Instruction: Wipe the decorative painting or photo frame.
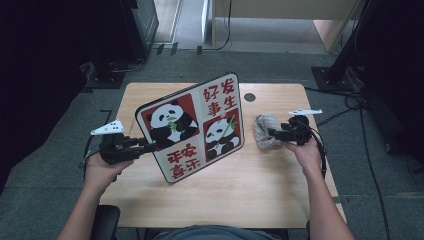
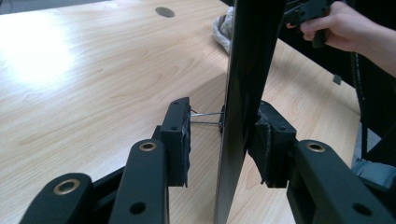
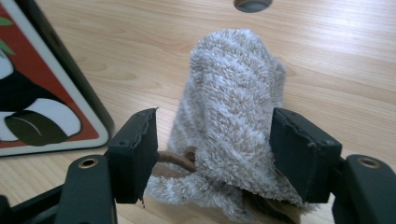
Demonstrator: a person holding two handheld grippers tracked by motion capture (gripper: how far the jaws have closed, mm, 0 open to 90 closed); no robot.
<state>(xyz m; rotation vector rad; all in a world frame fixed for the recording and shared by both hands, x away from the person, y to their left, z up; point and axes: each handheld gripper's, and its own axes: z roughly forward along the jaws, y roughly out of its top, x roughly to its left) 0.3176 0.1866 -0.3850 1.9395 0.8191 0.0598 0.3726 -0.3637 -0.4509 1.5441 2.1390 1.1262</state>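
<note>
Black left gripper straddles the panda-printed board, jaws apart; beside that board, right gripper clamps the beige terry cloth.

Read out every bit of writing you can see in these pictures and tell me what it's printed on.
"好 事 发 生", red characters in the upper right panel of the panda board.
"平 安 喜 乐", red characters in the lower left panel of the same board.
The towel and the table carry no writing.
The corner of the board in the right gripper view bears no characters.
</note>
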